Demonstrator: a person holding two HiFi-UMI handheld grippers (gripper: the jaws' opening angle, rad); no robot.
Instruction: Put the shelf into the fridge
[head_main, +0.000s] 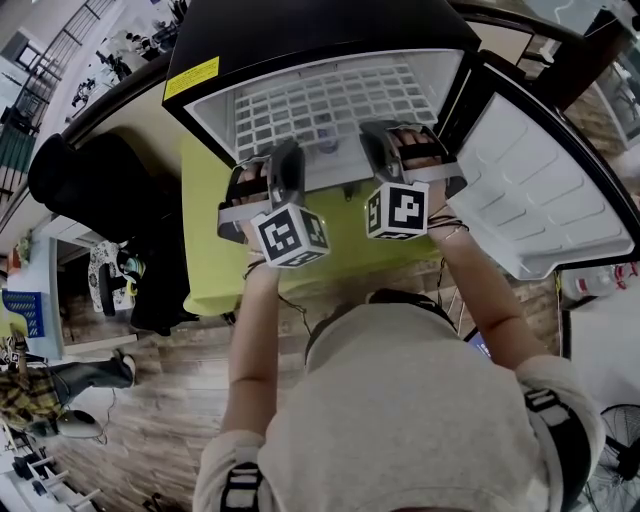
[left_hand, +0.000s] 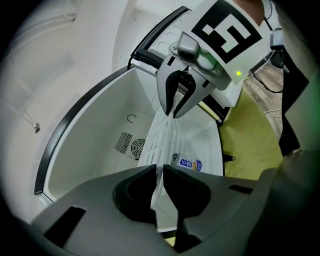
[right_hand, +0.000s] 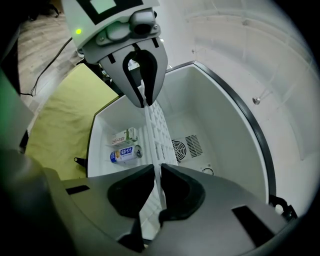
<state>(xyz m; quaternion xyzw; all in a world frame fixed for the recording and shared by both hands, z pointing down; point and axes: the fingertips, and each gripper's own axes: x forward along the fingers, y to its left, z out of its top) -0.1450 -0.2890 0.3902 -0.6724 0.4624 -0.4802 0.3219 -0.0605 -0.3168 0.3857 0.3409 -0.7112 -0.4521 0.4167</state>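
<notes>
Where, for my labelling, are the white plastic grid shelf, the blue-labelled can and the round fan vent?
white plastic grid shelf (head_main: 290, 105), head view, middle of its grid.
blue-labelled can (right_hand: 125, 153), right gripper view, its label.
round fan vent (left_hand: 137, 148), left gripper view, its centre.

We see a blue-labelled can (right_hand: 126, 153) lying just beside a small carton (right_hand: 124, 136), a yellow-green cloth (head_main: 213, 250) and wooden floor (head_main: 160, 400).

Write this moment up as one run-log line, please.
left gripper: shut on shelf edge | right gripper: shut on shelf edge | shelf: extends into fridge | fridge door: open | inside fridge: can, carton
</notes>
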